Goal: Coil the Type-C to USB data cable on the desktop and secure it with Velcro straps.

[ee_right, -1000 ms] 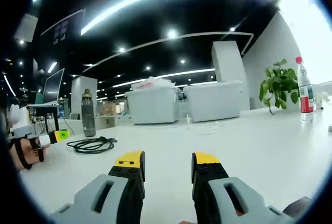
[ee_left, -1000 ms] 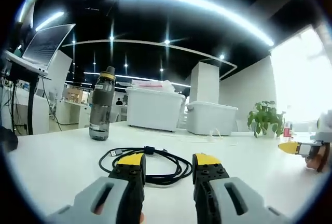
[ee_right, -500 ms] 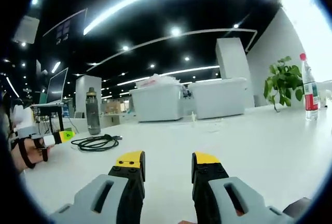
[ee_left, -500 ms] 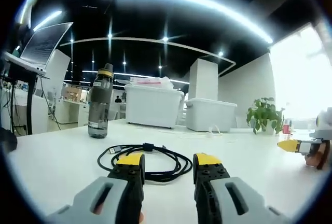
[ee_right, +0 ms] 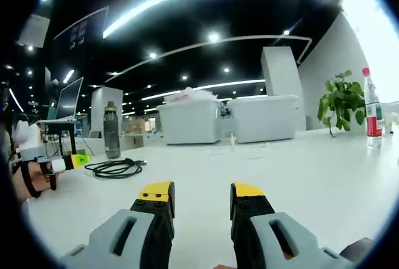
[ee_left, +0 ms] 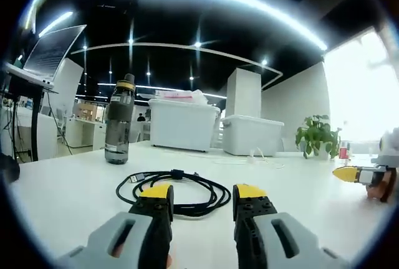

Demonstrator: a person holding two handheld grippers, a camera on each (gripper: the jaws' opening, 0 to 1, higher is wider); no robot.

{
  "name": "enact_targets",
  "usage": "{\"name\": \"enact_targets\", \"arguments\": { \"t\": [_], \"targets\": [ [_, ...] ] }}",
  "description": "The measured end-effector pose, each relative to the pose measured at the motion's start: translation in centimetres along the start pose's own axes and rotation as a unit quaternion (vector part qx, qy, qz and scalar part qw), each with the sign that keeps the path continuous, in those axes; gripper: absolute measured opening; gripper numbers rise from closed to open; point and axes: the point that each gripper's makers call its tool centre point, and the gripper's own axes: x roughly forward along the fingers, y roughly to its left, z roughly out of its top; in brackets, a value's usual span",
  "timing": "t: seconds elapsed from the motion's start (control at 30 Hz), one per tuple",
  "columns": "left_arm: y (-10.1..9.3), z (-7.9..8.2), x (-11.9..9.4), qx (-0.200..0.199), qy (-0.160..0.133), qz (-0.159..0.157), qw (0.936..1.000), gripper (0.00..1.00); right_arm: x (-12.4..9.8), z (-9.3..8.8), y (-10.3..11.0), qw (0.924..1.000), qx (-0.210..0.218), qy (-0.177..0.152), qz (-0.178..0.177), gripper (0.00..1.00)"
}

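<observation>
Cable (ee_left: 175, 191): black data cable, loosely coiled flat on the white desktop (ee_left: 68, 200), just past the left gripper (ee_left: 202, 197) tips in the left gripper view. One metal plug end sticks out at the coil's left side. A darker band sits on the far edge of the coil; can't tell if it's the strap.

Left gripper: jaws parted with a clear gap, yellow-tipped, nothing between them, low over the desk and not touching the cable. Right gripper (ee_right: 202, 196): same, jaws apart and empty, over bare desktop.

In the right gripper view the cable (ee_right: 115, 168) lies well off to the left, with the left gripper's yellow tip (ee_right: 77, 160) just beside it and a hand (ee_right: 31, 179) with a black strap behind that. In the left gripper view the right gripper's yellow tip (ee_left: 346, 173) shows at the far right edge, well apart from the coil.

Background: grey water bottle (ee_left: 119, 120) with yellow collar upright beyond the cable, two white lidded bins (ee_left: 183, 126) further back, potted plant (ee_left: 317, 138), plastic drink bottle with red label (ee_right: 372, 110), laptop (ee_left: 47, 54) on a raised stand at left.
</observation>
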Motion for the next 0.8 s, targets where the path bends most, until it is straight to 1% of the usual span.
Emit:
{"name": "enact_targets", "arguments": {
  "t": [0.43, 0.8],
  "targets": [
    [0.07, -0.08, 0.0, -0.006, 0.001, -0.001, 1.0, 0.39, 0.09, -0.07, 0.03, 1.0, -0.002, 0.001, 0.002, 0.35],
    [0.04, -0.25, -0.05, -0.003, 0.006, -0.001, 1.0, 0.39, 0.04, -0.01, 0.13, 1.0, 0.0, 0.0, 0.004, 0.34]
  ]
}}
